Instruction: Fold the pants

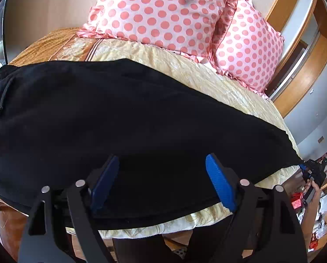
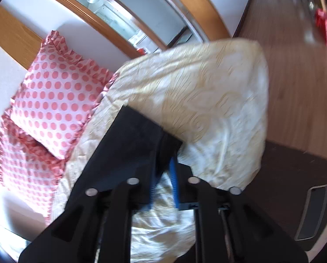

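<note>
Left claw (image 1: 161,182), blue pads spread and empty above the black pants (image 1: 119,114) laid lengthwise along the bed (image 1: 240,96); right claw (image 2: 164,183), pads slightly parted beside the hem (image 2: 141,131), apparently releasing so the fold lies flat.

Right gripper (image 2: 163,171) slightly parted at black pants (image 2: 128,140) hem on bedspread (image 2: 207,87).
</note>
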